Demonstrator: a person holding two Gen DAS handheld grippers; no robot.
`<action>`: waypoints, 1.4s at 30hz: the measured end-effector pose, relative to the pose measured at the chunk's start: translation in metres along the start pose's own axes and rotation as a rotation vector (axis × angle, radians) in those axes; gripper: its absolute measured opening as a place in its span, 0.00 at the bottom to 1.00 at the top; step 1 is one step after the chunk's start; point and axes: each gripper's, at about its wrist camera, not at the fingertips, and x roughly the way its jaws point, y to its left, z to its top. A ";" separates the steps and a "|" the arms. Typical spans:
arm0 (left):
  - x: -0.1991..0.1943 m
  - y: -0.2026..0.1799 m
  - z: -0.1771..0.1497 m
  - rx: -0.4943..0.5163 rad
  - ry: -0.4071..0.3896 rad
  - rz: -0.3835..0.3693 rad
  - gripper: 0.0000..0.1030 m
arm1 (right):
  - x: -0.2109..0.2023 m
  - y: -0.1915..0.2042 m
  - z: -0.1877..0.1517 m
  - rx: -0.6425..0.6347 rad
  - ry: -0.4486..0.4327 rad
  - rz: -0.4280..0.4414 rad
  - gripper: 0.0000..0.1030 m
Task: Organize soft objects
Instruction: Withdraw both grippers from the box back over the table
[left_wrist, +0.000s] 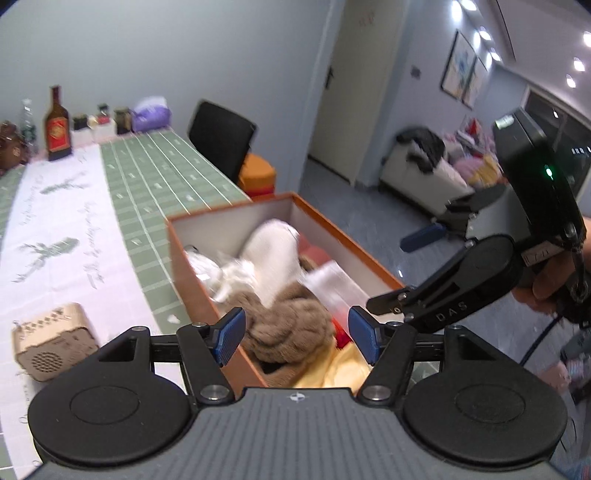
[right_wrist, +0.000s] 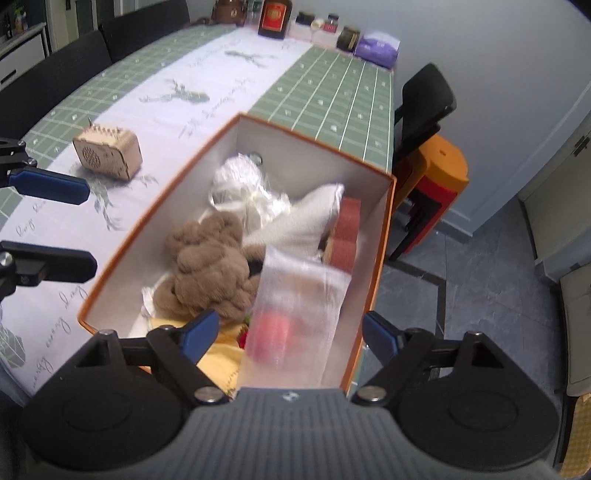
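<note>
An orange box with white inner walls (left_wrist: 188, 258) (right_wrist: 147, 225) stands at the table's near edge. In it lie a brown plush toy (left_wrist: 291, 325) (right_wrist: 210, 266), a white soft item (left_wrist: 277, 254) (right_wrist: 299, 221), crumpled white fabric (right_wrist: 240, 184), a yellow cloth (left_wrist: 340, 369) (right_wrist: 221, 362), a red-brown block (right_wrist: 345, 236) and a clear plastic bag with something pink (right_wrist: 291, 325). My left gripper (left_wrist: 297, 334) is open and empty above the box's near end. My right gripper (right_wrist: 291, 334) is open above the bag, which is blurred; contact cannot be told.
A small wooden speaker (left_wrist: 51, 347) (right_wrist: 109, 155) sits on the table left of the box. Bottles and jars (left_wrist: 57, 125) (right_wrist: 275, 16) and a purple pack (right_wrist: 378, 46) line the far end. A black chair (left_wrist: 221, 140) and orange stools (right_wrist: 436, 184) stand beside the table.
</note>
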 end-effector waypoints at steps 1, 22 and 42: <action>-0.004 0.002 0.000 -0.006 -0.015 0.008 0.73 | -0.004 0.003 0.002 0.007 -0.020 -0.003 0.83; -0.073 0.028 -0.077 -0.009 -0.268 0.419 0.73 | -0.040 0.147 -0.050 0.142 -0.537 -0.024 0.92; -0.082 0.044 -0.140 -0.212 -0.426 0.601 0.82 | -0.011 0.190 -0.110 0.344 -0.700 -0.152 0.96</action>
